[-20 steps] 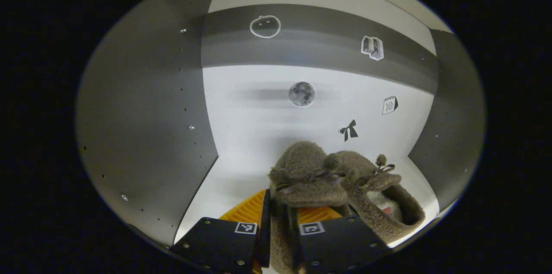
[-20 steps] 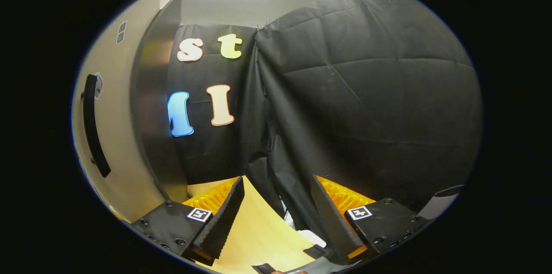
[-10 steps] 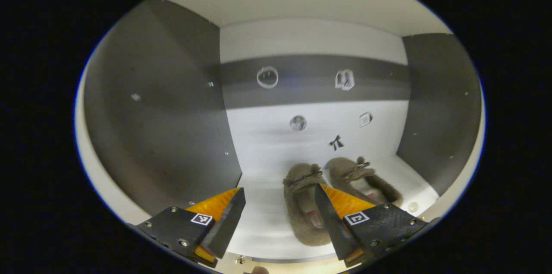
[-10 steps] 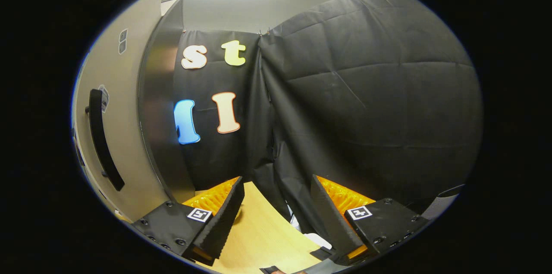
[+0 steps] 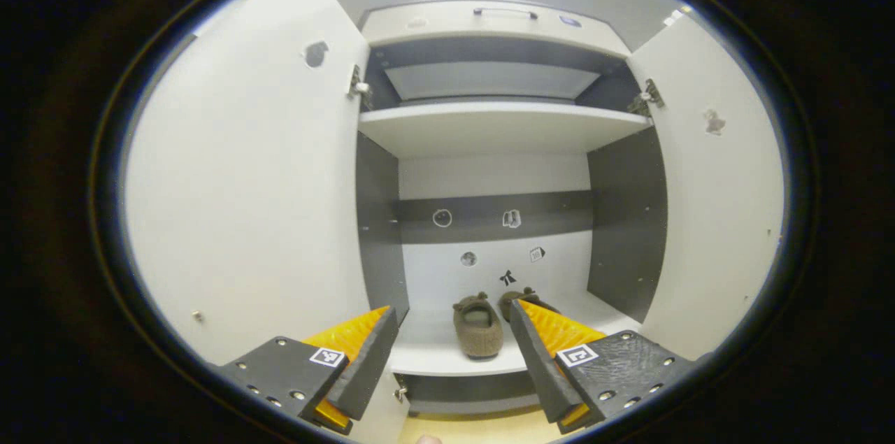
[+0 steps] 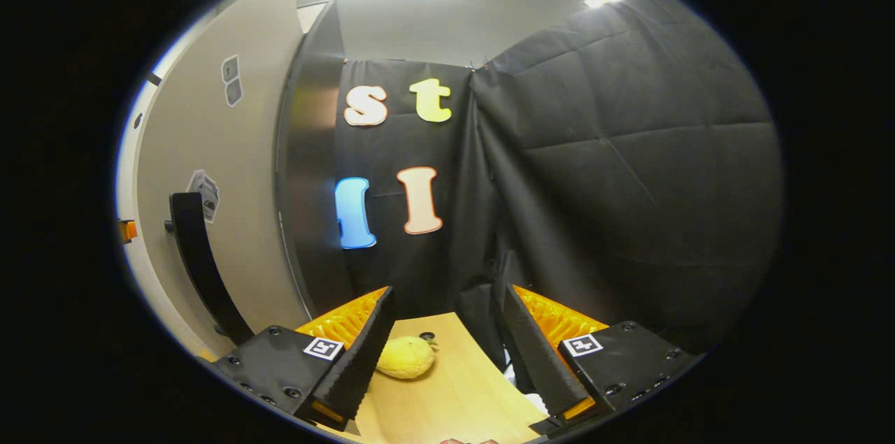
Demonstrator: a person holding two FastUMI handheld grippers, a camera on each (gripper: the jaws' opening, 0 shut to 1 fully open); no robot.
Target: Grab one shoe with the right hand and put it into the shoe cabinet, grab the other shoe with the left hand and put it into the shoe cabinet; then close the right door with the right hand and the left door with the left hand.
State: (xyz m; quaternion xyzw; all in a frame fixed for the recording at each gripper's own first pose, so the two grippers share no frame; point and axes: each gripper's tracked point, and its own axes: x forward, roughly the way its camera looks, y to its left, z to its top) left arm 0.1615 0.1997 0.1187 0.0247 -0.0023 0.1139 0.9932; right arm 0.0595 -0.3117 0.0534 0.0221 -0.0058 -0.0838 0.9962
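Shoe cabinet stands wide open in the left gripper view, its left door and right door both swung outward, so the whole front of the compartment is free between them. White flat panels make up the doors and shelves; the side walls inside are dark grey, and small stickers dot the back wall.

Both shoes lie on the lower shelf. The near shoe is a brown, fuzzy slipper sitting around the middle of the shelf, its long axis running front to back, toe toward the back wall and heel opening toward the shelf's front edge. The other shoe lies just beside it toward the shelf's right side, partly hidden by a finger. Bare shelf shows at the left.

The left gripper hangs in front of the cabinet, spread wide and holding nothing.

In the right gripper view, the right gripper is also spread wide and empty above a pale wood floor, beside a door's outer face with its long black handle. A rounded yellow object lies on the wood near the left finger.
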